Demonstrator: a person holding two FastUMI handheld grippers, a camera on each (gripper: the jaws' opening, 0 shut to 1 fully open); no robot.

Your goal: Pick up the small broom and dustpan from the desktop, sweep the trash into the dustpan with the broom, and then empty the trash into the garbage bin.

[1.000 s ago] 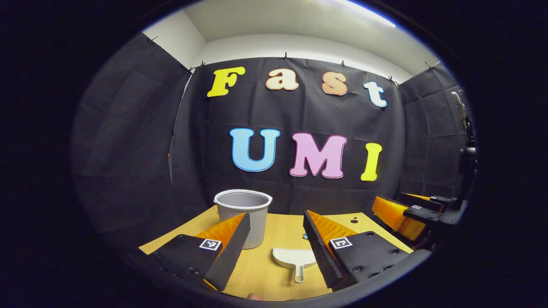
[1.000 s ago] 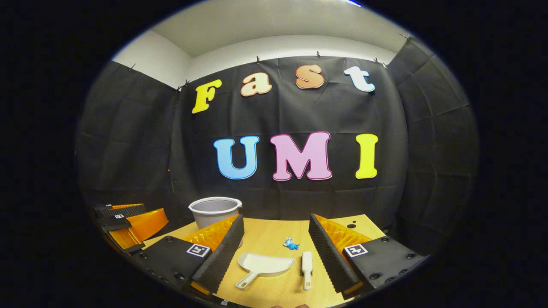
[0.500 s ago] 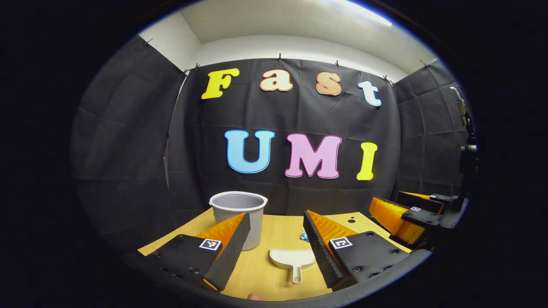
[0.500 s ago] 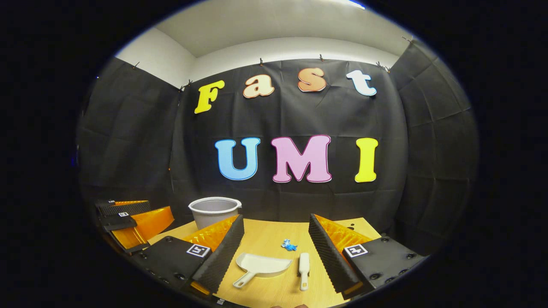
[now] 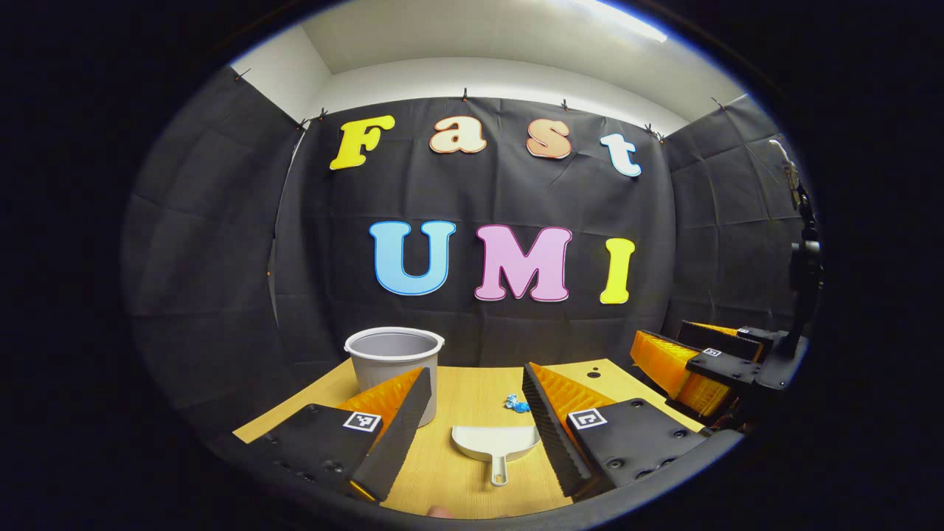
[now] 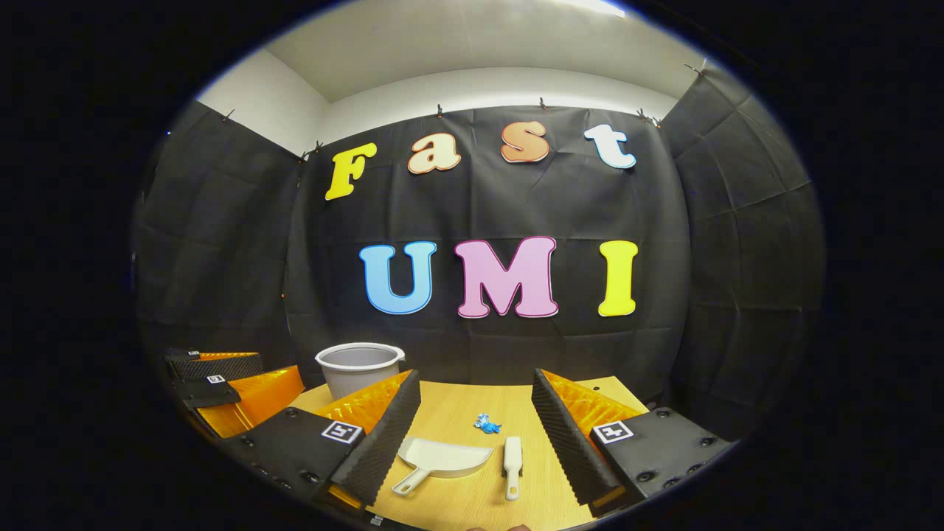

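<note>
Lying flat on the woodgrain desktop [image 6: 457, 413], smooth plastic dustpan [image 6: 440, 459] and broom [image 6: 512, 464] face both spread-open claws.

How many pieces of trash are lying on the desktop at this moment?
1. A small blue crumpled scrap lies on the desktop, beyond the dustpan and broom. More could be hidden behind the fingers.

Left claw [image 5: 476, 435] hangs level with its fingers spread wide and empty. Right claw [image 6: 476, 439] hangs likewise, fingers apart, gripping nothing.
</note>
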